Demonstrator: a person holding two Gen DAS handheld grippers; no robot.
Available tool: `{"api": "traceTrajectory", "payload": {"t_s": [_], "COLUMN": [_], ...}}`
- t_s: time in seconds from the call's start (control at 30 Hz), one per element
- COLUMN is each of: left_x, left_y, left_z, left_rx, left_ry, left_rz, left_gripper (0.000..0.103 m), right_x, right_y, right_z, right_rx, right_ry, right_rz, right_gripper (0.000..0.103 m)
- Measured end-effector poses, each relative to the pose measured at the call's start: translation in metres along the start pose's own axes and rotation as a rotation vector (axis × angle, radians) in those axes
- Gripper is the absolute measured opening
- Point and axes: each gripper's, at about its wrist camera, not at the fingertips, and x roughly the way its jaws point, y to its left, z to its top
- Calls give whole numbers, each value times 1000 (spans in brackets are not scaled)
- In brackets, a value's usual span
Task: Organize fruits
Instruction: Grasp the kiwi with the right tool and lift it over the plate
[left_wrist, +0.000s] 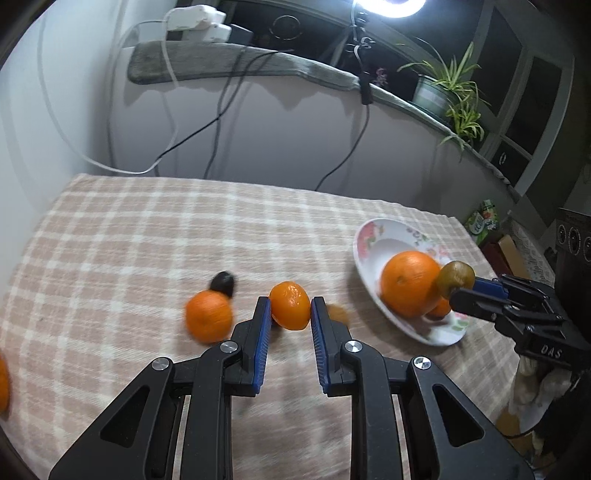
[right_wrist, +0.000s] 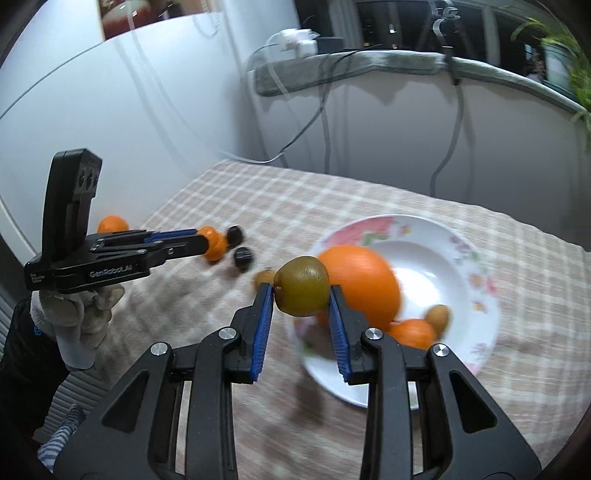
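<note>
Both grippers carry fruit; the plate lies to the right of the left one.

Left wrist view: the left gripper (left_wrist: 290, 312) is clenched on a mandarin (left_wrist: 290, 305), with the floral plate (left_wrist: 373, 236) off to its right, across the checked cloth (left_wrist: 147, 240); a second mandarin (left_wrist: 208, 320) sits just left.
Right wrist view: the right gripper (right_wrist: 301, 295) grasps a kiwi (right_wrist: 302, 286) over the plate's (right_wrist: 461, 350) near left rim, beside the big orange (right_wrist: 364, 284), so this hand is likelier to drop first.
</note>
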Motion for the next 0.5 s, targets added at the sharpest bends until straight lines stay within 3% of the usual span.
{"api": "traceTrajectory", "payload": {"t_s": [0.5], "left_x": [45], "left_y": [-47], "left_z": [34], "left_rx": [55], "left_ry": [20], "left_rz": [-68], "left_gripper": [20], "right_x": [-11], "right_y": [-77], "right_z": [-2], "right_rx": [97], "right_ry": [-12], "right_rz": [-88], "right_gripper": [31]}}
